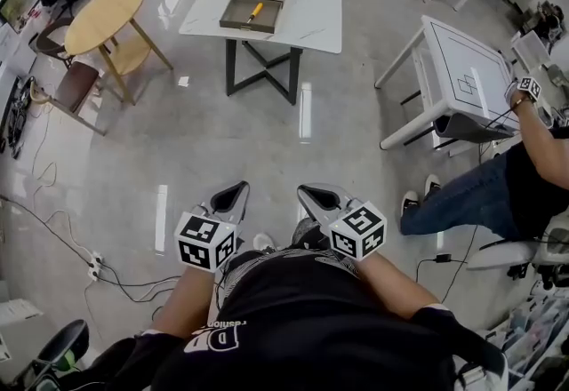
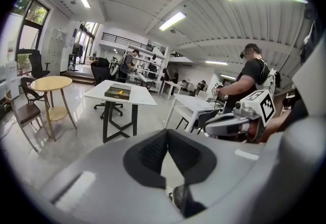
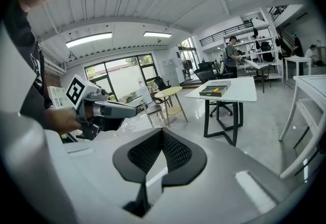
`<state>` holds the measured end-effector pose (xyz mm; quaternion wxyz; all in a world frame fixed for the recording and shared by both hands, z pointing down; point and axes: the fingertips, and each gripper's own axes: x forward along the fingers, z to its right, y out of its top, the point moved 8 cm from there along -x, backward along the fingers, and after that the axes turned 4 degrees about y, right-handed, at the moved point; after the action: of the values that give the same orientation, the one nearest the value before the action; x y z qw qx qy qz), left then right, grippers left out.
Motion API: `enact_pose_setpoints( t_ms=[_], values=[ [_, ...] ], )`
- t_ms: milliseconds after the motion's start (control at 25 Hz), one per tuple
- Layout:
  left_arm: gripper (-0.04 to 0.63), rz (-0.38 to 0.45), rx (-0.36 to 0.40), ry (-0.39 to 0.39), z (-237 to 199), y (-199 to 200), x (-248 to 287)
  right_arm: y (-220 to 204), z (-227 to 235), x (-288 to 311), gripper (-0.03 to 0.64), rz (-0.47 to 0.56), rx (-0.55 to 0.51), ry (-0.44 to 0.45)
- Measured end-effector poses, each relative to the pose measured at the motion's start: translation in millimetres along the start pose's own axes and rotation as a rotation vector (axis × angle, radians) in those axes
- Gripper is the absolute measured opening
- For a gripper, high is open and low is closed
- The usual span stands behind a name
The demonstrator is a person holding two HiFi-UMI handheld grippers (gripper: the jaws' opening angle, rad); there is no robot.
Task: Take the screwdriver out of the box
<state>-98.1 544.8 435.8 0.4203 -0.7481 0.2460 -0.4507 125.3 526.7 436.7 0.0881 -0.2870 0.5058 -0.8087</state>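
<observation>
Approach only: left gripper (image 1: pixel 229 195) and right gripper (image 1: pixel 318 196), both closed on nothing, must cross to the screwdriver (image 1: pixel 255 12) in the box (image 1: pixel 271 0).

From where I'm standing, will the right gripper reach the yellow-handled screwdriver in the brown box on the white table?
Probably not yet: the right gripper sits shut and empty near the body, while the yellow-handled screwdriver lies in the brown box on the white table, far across the floor.

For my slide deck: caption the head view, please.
Left gripper and right gripper, shut, wait far from the screwdriver in its box.
</observation>
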Motion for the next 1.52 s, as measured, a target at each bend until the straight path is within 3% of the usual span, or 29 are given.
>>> enact_pose_setpoints(
  t_ms=[320, 640, 1120, 1520],
  values=[
    [0.058, 0.005, -0.005, 0.001, -20, 11, 11, 11, 12, 21, 0.002, 0.013, 0.015, -0.009],
    [0.058, -0.042, -0.009, 0.027, -44, 24, 40, 33, 54, 57, 0.001, 0.032, 0.049, 0.013],
    [0.058, -0.010, 0.014, 0.056, -85, 113, 131, 109, 155, 109, 0.000, 0.064, 0.030, 0.044],
    [0.058, -0.010, 0.023, 0.093, -101, 162, 196, 155, 230, 134, 0.000, 0.071, 0.011, 0.085]
  ],
)
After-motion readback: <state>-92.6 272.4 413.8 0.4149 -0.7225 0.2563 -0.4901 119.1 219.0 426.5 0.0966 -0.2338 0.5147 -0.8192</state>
